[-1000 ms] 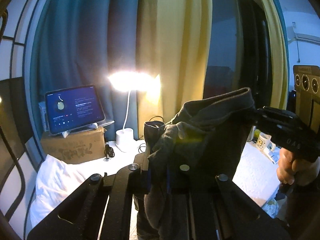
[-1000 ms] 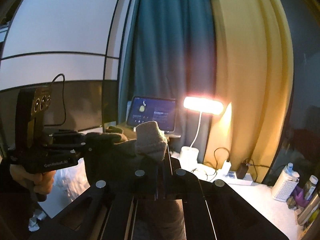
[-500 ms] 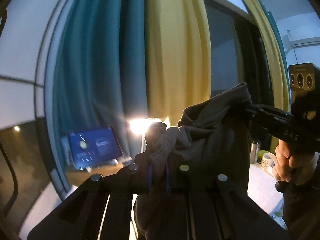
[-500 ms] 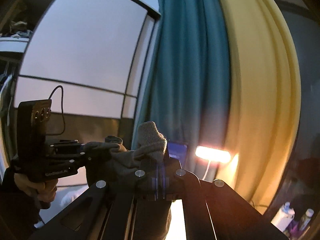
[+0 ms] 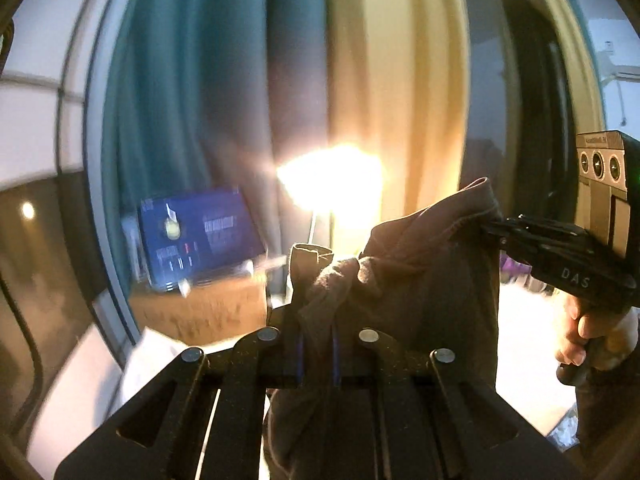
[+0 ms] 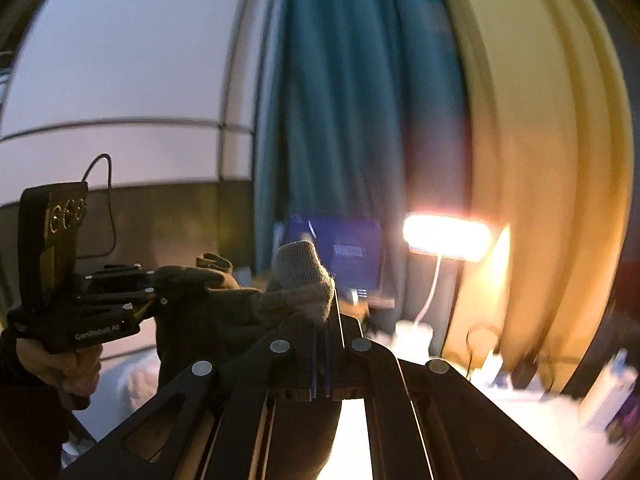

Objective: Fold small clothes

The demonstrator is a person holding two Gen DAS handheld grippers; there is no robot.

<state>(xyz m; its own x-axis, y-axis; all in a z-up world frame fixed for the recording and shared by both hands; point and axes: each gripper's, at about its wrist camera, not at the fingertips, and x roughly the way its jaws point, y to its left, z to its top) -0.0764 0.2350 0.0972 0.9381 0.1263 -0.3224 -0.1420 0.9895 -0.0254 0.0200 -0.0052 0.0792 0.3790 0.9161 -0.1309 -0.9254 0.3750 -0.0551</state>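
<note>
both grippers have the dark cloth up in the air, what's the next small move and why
Probably lower it toward the white surface to lay it flat. The left gripper and right gripper each pinch an upper corner of the dark grey knit garment, which hangs bunched and sagging between them in mid-air, so no fold can be set.

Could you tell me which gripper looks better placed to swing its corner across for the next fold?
Probably the right gripper: it pinches a free top corner of the dark garment, cloth hanging clear below. The left gripper clamps a bunched wad, better as the anchor.
</note>
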